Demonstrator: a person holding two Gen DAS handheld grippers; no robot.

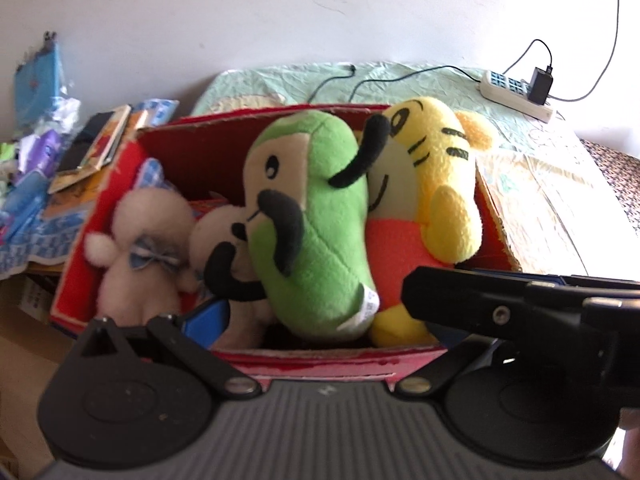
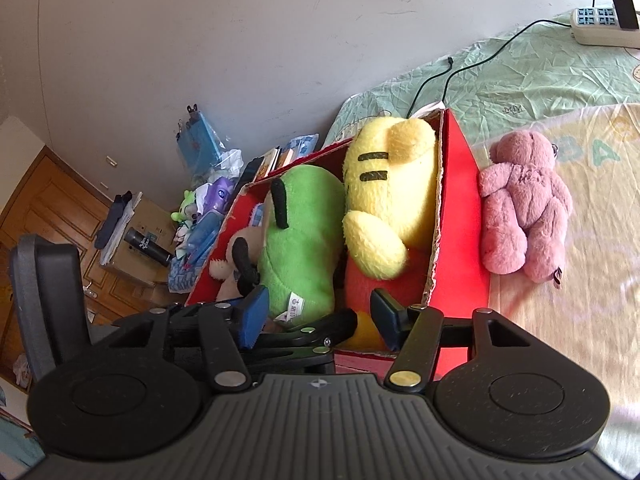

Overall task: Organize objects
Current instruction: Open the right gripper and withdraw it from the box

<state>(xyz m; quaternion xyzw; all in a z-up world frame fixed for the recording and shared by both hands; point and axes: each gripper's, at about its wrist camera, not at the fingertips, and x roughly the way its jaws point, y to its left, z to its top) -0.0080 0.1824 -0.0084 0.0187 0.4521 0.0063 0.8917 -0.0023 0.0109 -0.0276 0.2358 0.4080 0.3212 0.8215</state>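
Note:
A red cardboard box (image 1: 280, 360) on the bed holds several plush toys: a white one with a blue bow (image 1: 140, 240), a beige and black one (image 1: 224, 240), a green one (image 1: 312, 220) and a yellow striped one (image 1: 440, 184). My left gripper (image 1: 320, 320) is open at the box's near edge. Its left blue pad (image 1: 204, 316) shows, while its right finger is hidden behind the other gripper's body (image 1: 500, 308). My right gripper (image 2: 320, 316) is open over the same edge, just short of the green toy (image 2: 300, 240). A pink teddy (image 2: 524, 208) lies on the bed outside the box's (image 2: 460, 240) right wall.
A power strip (image 1: 516, 92) with a charger and cables lies at the back of the bed (image 1: 540, 200). Left of the box are piled books, bags and papers (image 1: 52, 152). A chair back (image 2: 48, 300) and wooden cabinets (image 2: 60, 208) stand at the far left.

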